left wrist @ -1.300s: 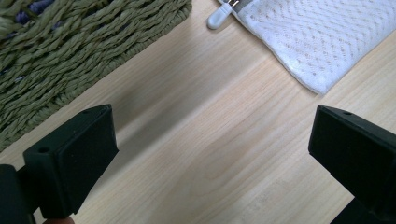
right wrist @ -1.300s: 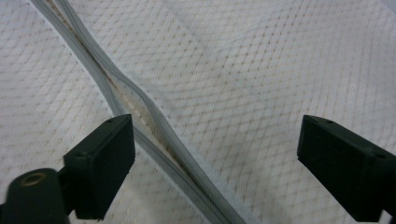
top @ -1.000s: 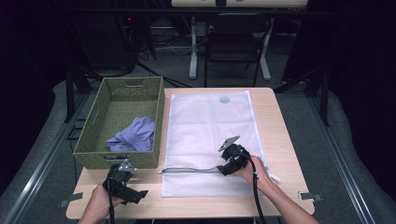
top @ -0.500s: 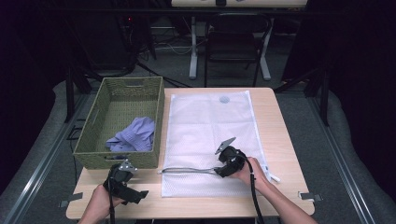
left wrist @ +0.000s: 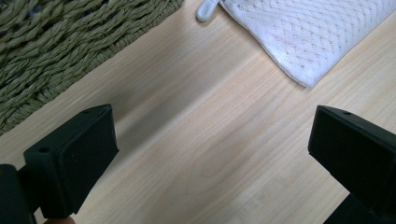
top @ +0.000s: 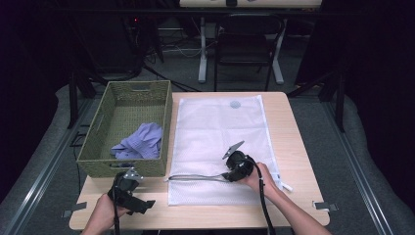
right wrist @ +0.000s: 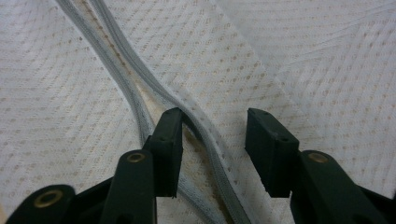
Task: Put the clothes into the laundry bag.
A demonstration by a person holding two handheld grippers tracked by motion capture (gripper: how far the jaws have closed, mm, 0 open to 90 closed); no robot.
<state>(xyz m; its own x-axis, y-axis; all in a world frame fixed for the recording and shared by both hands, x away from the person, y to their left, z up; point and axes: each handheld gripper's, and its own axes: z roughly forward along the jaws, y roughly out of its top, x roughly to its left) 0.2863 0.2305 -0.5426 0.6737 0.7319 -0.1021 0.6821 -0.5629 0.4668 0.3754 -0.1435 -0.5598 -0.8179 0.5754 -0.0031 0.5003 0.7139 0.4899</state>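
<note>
1. The right gripper [top: 229, 175] sits low on the white mesh bag [top: 215, 132], at about 5 o'clock on the table [top: 293, 142]. Its jaws have just been closing and now stand partly apart, with 1 edge of the bag's open grey zipper [right wrist: 205, 140] between them; the pads are not yet pressing on it (a gap shows beside the right pad).
2. In the right gripper view, 1 jaw tip pokes into the zipper's slit, where the 2 zipper edges part.
3. The zipper runs toward 9 o'clock from that gripper, across the near part of the bag.
4. The left gripper [top: 139, 204] is at about 7 o'clock, near the front table edge, its jaws spread wide over bare wood with nothing between them.
5. Its view shows a bag corner [left wrist: 299, 74] and a small white tab [left wrist: 204, 9] ahead.
6. The green woven basket [top: 98, 142] stands at 9 o'clock, just beside the bag, with a lavender cloth [top: 139, 142] inside.
</note>
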